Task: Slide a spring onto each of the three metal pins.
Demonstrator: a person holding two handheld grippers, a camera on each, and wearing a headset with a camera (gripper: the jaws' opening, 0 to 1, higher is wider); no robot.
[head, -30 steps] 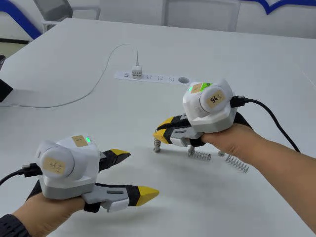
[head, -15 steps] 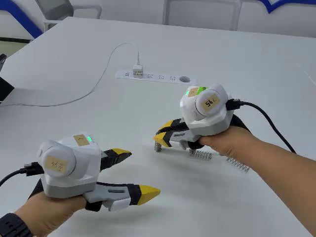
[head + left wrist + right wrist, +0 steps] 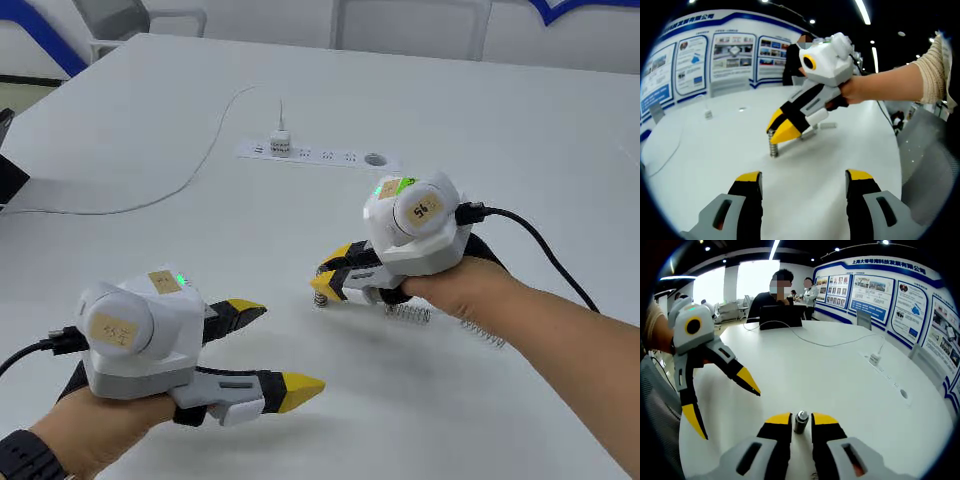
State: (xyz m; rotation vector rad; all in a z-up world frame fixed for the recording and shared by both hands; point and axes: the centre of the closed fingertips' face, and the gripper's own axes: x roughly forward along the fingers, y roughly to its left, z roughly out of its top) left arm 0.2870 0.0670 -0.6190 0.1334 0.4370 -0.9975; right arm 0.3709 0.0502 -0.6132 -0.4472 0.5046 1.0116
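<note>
A metal pin (image 3: 320, 297) stands upright on the white table (image 3: 150, 130) with a spring coiled round its lower part. My right gripper (image 3: 325, 281) is shut on the top of the pin (image 3: 801, 421), which shows between its yellow-tipped jaws (image 3: 801, 419). From the left gripper view, the right gripper (image 3: 785, 129) sits over the pin (image 3: 773, 147). Two loose springs (image 3: 408, 313) (image 3: 482, 333) lie on the table beside the right hand. My left gripper (image 3: 275, 347) hovers open and holds nothing, low at the front left, its jaws (image 3: 804, 176) wide apart.
A white power strip (image 3: 315, 157) with a plug (image 3: 280, 143) and a cable lies further back on the table. People sit at a laptop (image 3: 775, 315) at the table's far end. Chairs (image 3: 120, 20) stand behind the table.
The right gripper has tilted slightly and stayed at the pin. The left gripper has held still.
</note>
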